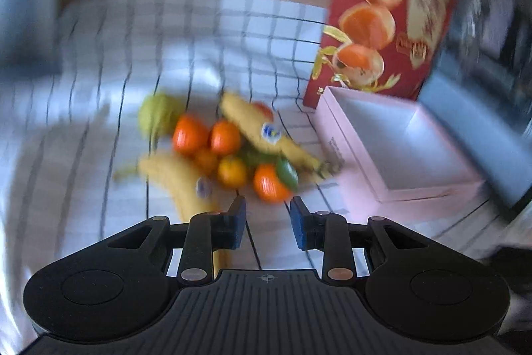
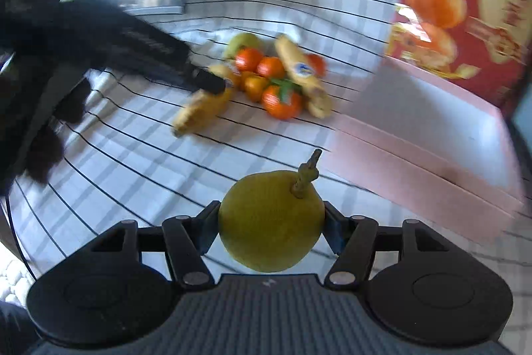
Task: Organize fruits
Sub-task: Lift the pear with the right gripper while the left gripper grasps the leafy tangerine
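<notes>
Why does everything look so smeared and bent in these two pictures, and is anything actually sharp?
Left wrist view: motion blur smears the fruit pile and the red box; only the left gripper is crisp. Right wrist view: the pear held by the right gripper is sharp, while the pink box streaks. In both, the fisheye lens curves the tablecloth lines.

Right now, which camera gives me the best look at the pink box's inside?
The left wrist view: the pink box shows its open, bare interior from above. The right wrist view shows mostly its blurred outer wall and part of the rim.
</notes>
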Demonstrator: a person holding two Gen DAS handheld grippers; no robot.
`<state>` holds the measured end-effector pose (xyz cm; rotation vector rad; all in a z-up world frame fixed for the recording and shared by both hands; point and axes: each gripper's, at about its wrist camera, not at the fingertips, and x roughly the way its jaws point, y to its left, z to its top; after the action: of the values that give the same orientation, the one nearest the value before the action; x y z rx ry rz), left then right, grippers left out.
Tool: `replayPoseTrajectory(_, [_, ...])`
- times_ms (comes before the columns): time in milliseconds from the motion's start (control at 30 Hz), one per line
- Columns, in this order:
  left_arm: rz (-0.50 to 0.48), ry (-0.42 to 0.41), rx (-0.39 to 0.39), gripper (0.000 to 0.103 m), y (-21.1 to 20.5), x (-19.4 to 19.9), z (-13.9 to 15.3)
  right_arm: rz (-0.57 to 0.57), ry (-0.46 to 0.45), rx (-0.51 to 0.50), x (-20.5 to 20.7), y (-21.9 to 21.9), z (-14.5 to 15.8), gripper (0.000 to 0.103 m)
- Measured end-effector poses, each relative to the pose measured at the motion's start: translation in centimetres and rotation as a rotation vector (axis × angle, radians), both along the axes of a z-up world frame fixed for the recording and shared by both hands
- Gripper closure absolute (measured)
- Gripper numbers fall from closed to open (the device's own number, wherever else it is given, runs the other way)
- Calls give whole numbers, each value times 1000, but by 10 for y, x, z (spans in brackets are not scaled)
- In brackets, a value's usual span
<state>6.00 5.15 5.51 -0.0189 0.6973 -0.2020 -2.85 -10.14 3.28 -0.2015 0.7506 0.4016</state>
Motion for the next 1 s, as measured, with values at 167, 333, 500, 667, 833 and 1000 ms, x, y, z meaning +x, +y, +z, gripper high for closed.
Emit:
replayPoseTrajectory(167, [-68, -3, 76, 69, -28, 49, 0, -106, -4, -31, -18, -33, -2, 40])
replayPoseTrajectory(333, [-63, 64, 24, 68, -24, 86, -10, -201, 7, -14, -25, -55, -8, 40])
replayPoseTrajectory(500, [-121, 102, 67, 68, -25, 81, -20, -252, 12, -9, -28, -68, -14, 40])
replayPoseTrajectory(667, [-179, 49, 171, 67, -36, 56, -22, -268, 7, 7, -31, -73, -17, 40])
replayPoseTrajectory(833, [-197, 26, 261, 58, -52, 54, -31, -252, -23, -30, -34, -67, -19, 40])
replayPoseTrajectory(1000, [-128, 58, 202, 55, -43, 70, -32, -235, -47, -64, -35, -64, -20, 40])
